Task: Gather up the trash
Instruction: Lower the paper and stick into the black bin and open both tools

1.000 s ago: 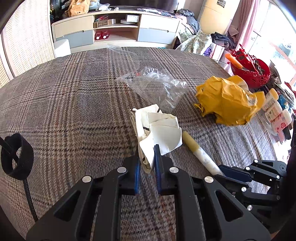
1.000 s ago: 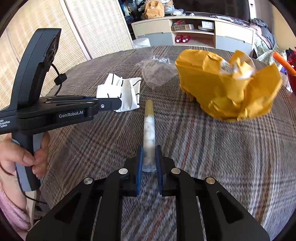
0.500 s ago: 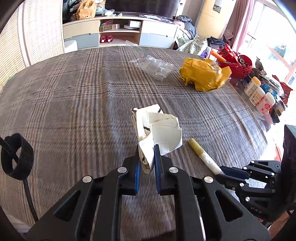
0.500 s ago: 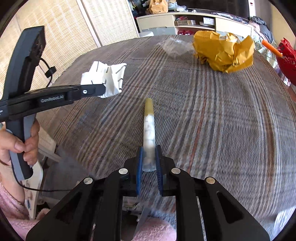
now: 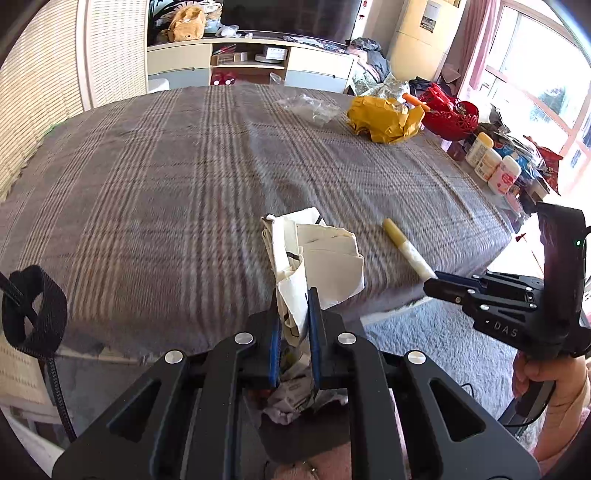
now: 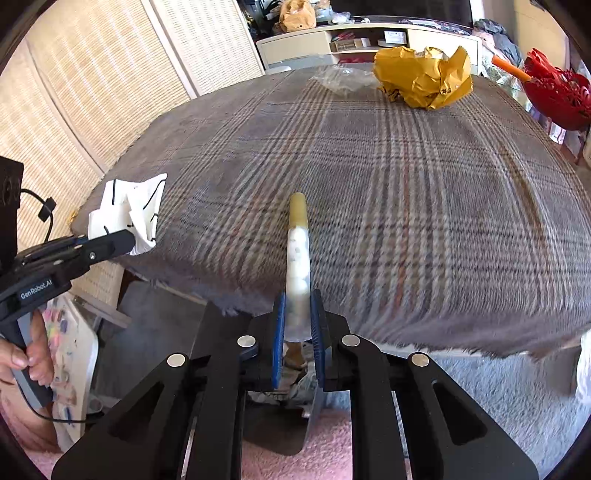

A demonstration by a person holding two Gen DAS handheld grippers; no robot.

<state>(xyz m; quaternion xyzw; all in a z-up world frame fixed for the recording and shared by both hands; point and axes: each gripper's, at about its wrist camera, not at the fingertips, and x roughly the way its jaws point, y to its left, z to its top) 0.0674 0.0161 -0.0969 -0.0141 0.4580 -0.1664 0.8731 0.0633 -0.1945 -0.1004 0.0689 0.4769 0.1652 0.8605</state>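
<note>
Plaid cloth point(image 5: 166, 155) covers the table. Off its right edge: red basket point(image 5: 450, 118) w/ an orange stick point(image 5: 415, 101) poking out, plus a row of white bottles point(image 5: 491, 162) nearer the window. Back wall: low cabinet point(image 5: 251, 66) w/ open shelves, tan plush toy point(image 5: 186, 27) on top. Woven screens point(image 6: 110, 74) at left. Grey shag rug point(image 5: 424, 343) on floor below.
</note>
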